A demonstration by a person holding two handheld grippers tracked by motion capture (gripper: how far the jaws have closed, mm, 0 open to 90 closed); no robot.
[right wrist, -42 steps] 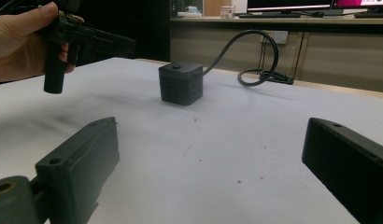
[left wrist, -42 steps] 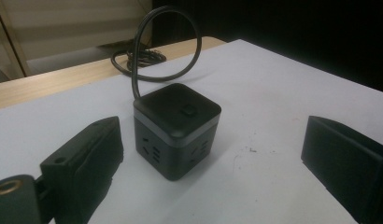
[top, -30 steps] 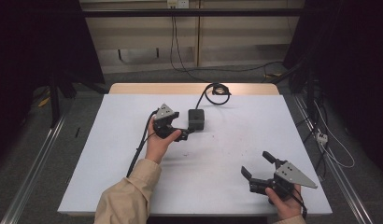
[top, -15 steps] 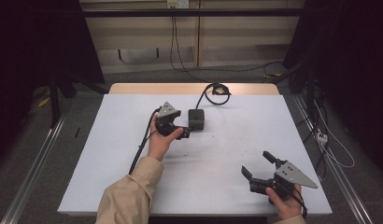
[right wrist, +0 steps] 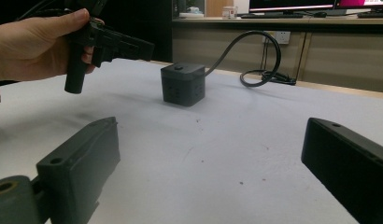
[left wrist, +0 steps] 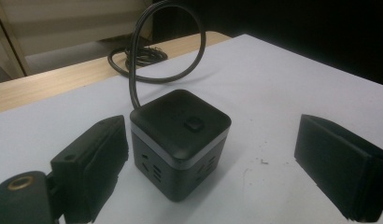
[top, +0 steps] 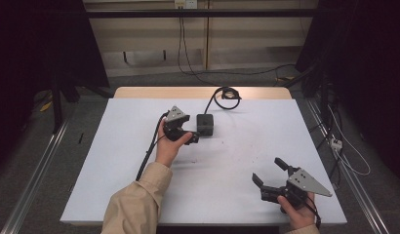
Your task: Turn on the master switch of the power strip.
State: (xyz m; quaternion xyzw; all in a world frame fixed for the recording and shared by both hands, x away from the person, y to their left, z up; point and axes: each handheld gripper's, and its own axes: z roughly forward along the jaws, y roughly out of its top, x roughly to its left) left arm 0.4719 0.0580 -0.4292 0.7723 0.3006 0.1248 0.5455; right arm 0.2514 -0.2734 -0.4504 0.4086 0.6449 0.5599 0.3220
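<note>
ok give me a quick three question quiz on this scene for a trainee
1. True or false: the left gripper has its jaws shut on the black cube socket.
2. Where does the cube's cord lie coiled? A) at the far edge of the table B) beside the right gripper C) on the floor
3. Fill in: the right gripper sits near the ____ right corner of the white table.

Key
1. False: its jaws are open, with the cube just ahead of them.
2. A
3. near
</note>
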